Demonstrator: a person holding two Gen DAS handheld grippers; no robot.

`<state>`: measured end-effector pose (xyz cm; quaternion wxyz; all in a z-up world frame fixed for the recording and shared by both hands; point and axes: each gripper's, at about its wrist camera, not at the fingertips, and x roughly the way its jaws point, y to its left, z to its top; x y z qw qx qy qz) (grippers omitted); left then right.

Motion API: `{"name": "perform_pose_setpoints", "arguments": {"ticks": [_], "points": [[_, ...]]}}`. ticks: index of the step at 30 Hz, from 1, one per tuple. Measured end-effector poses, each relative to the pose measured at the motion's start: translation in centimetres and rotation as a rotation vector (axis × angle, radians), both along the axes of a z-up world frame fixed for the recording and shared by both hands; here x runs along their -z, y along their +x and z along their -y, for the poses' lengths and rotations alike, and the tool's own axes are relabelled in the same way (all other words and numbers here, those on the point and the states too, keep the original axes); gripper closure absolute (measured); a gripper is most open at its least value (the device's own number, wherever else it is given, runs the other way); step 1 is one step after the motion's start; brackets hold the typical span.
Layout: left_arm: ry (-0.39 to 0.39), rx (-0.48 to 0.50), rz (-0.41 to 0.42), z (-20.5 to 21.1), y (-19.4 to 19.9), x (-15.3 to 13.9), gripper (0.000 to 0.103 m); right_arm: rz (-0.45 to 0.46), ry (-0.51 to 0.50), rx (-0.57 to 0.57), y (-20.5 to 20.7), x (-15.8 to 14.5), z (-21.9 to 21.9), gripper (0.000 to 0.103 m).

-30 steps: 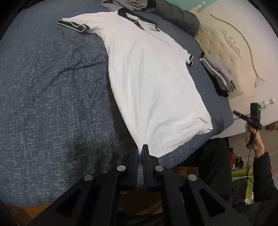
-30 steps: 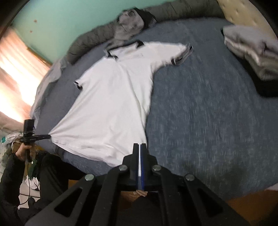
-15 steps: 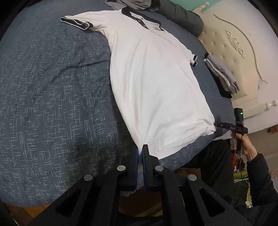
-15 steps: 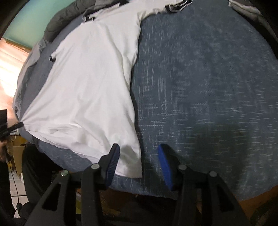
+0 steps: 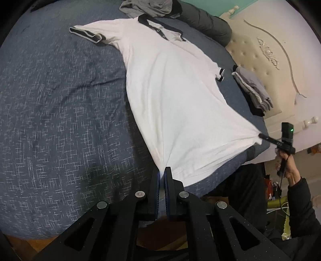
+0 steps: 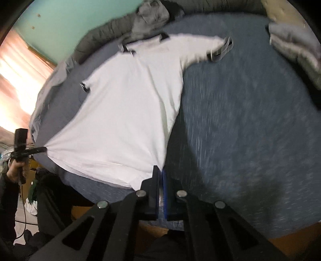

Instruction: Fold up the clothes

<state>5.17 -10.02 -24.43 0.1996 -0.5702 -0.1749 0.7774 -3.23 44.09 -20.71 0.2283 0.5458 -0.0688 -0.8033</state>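
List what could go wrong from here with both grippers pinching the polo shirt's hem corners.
1. The left gripper and right gripper hold only small bits of the white polo shirt; pulling harder could slip a corner free.
2. The hem hangs past the bed edge, so a dropped corner might slide off.
3. The collar touches the grey garment, which may drag along.

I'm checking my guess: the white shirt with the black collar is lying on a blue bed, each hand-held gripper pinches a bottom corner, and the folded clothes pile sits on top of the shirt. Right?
Almost. The folded clothes pile is not on the white shirt; it sits on the blue bed beside it, past one sleeve, near the headboard, as the left wrist view shows. The left hand-held gripper and the right hand-held gripper do each pinch a bottom corner.
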Motion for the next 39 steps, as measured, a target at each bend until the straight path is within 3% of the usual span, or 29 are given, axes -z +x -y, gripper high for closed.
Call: {"name": "perform_pose_setpoints", "arguments": {"ticks": [4, 9, 12, 19, 22, 28, 39], "points": [[0.006, 0.004, -0.023, 0.0, 0.2, -1.4, 0.098, -0.091, -0.009, -0.022, 0.5, -5.7, -0.5, 0.101], [0.009, 0.014, -0.038, -0.1, 0.4, -2.4, 0.098, -0.145, 0.041, -0.057, 1.7, -9.0, -0.7, 0.101], [0.012, 0.014, -0.031, 0.0, 0.6, -2.1, 0.098, -0.105, 0.067, -0.055, 1.9, -6.9, -0.5, 0.101], [-0.026, 0.024, 0.054, -0.3, 0.8, 1.6, 0.098, 0.067, 0.085, -0.034, 1.8, 2.9, 0.0, 0.101], [-0.04, 0.025, 0.082, -0.3, 1.0, 3.0, 0.098, 0.116, 0.108, -0.047, 2.2, 5.7, 0.7, 0.101], [-0.05, 0.007, 0.131, 0.2, 1.3, 5.5, 0.098, 0.148, 0.138, -0.052, 2.2, 7.7, 1.0, 0.101], [-0.065, 0.004, 0.168, -0.2, 1.7, 7.5, 0.098, 0.169, 0.141, -0.063, 2.3, 8.4, 1.1, 0.1]]}}
